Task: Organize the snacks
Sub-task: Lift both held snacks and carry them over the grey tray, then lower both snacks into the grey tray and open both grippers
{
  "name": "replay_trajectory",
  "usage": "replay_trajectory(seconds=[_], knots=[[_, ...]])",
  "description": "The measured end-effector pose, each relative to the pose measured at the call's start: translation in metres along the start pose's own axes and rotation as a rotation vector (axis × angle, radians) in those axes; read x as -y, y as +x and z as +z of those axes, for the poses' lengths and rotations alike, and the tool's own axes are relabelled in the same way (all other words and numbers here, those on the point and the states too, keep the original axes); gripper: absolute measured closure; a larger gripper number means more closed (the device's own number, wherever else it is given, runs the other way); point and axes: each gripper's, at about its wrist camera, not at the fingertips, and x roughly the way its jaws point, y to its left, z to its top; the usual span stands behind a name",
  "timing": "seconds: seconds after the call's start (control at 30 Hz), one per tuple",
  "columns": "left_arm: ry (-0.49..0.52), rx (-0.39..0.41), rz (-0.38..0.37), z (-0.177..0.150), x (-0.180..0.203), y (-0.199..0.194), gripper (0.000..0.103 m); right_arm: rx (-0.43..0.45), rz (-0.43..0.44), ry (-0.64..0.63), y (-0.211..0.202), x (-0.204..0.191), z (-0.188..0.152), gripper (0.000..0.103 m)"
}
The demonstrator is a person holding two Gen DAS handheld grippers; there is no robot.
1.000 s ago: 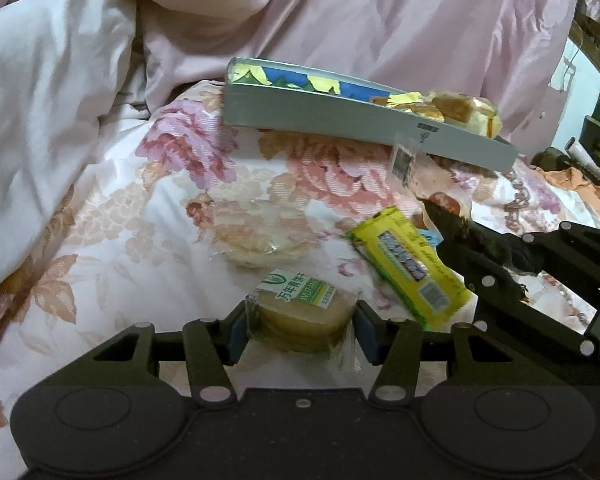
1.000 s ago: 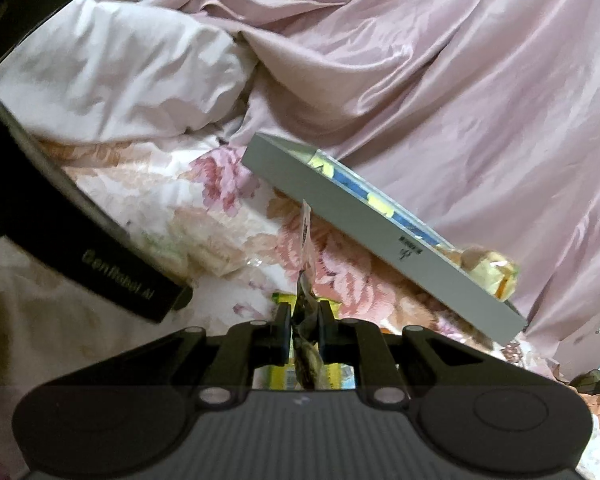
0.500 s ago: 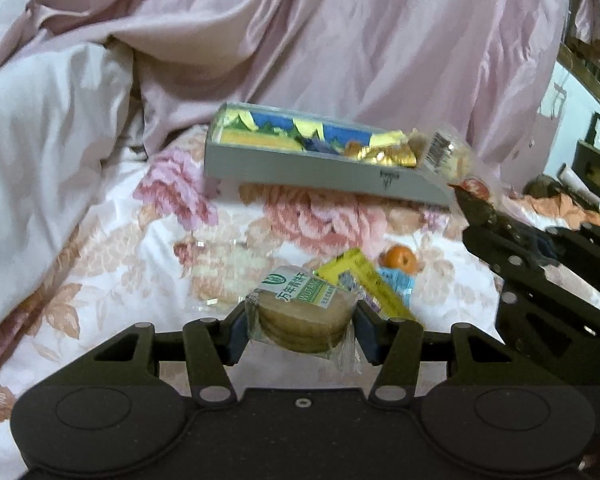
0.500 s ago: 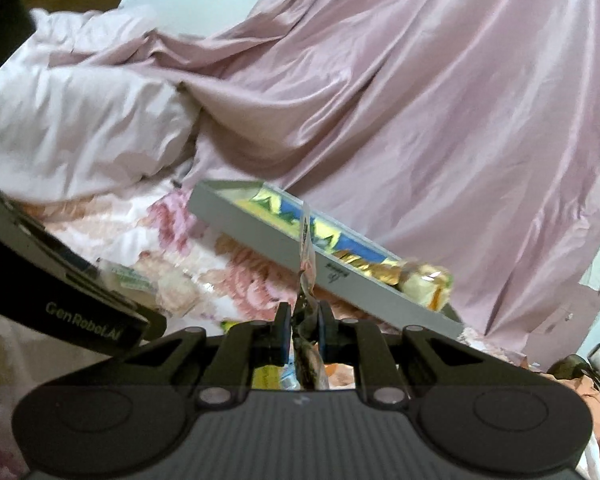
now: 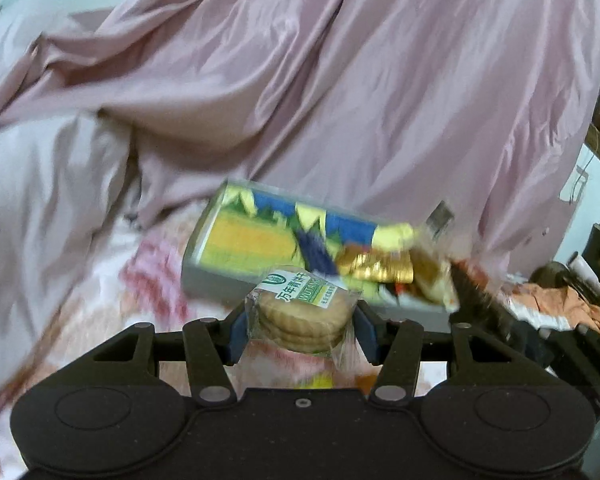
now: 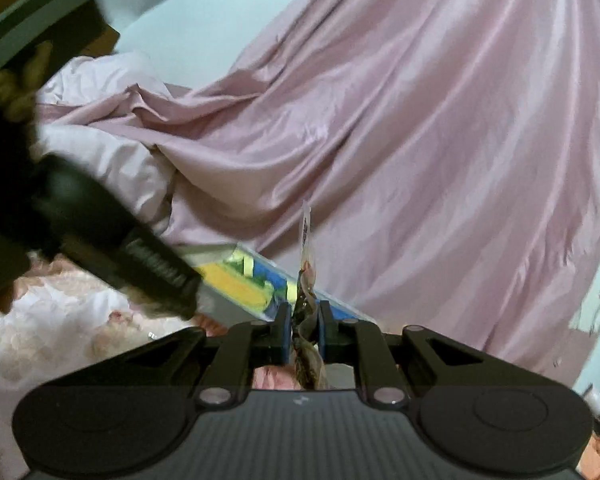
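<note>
The left hand-held gripper [image 5: 302, 332] stands about half open, its blue pads pressed on either side of a wrapped stack of round biscuits [image 5: 302, 312]. The pack is probably light, and it is fragile — the biscuits inside are stiff but would likely crack under a hard squeeze, and the clear film around them is slick and crinkly. The sound place to hold it is where it is held now, across the width of the stack at its rounded edges, with the loose film tail left free below the right pad. It looks like three or four pale golden discs under a white and green label with printed characters, sitting squarely between the fingers and tipped slightly toward the camera.

The right hand-held gripper [image 6: 303, 320] is pinched almost fully together on a thin snack packet [image 6: 306, 276], held on edge so little of its face shows; a slim white tab rises above the fingertips and brownish film hangs behind them. It seems very light and floppy, so a firm nip on the flat seam suits it.

Just beyond and a little below the left fingertips lies the grey box [image 5: 220, 284] on the flowered bed, its inside bright with yellow and blue, gold-wrapped pieces [image 5: 376, 266] gathered at its right end — the likely home for both snacks. Pink bedding [image 5: 340, 92] rises behind it.
</note>
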Motion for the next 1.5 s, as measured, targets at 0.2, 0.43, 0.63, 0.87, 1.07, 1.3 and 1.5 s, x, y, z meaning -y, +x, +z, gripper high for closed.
replay_trajectory(seconds=[0.2, 0.43, 0.63, 0.87, 1.07, 1.3, 1.5], knots=[[0.05, 0.035, 0.038, 0.036, 0.011, 0.031, 0.047, 0.044, -0.004, 0.0, 0.031, 0.02, -0.001, 0.088], [0.006, 0.058, 0.07, 0.06, 0.015, 0.079, 0.047, 0.04, -0.018, 0.12, 0.076, 0.046, -0.01, 0.088], [0.033, 0.05, 0.102, 0.062, 0.023, 0.119, 0.047, 0.056, -0.01, 0.203, 0.111, 0.057, -0.022, 0.088], [-0.01, -0.007, 0.141, 0.053, 0.011, 0.155, 0.047, 0.01, 0.013, 0.304, 0.15, 0.067, -0.044, 0.088], [-0.024, -0.038, 0.168, 0.043, 0.004, 0.168, 0.047, -0.039, 0.054, 0.345, 0.166, 0.067, -0.052, 0.088], [-0.023, -0.065, 0.177, 0.038, 0.003, 0.175, 0.045, -0.065, 0.078, 0.37, 0.172, 0.068, -0.056, 0.088], [-0.032, -0.077, 0.19, 0.034, 0.0, 0.178, 0.042, -0.077, 0.087, 0.392, 0.177, 0.068, -0.058, 0.088]])
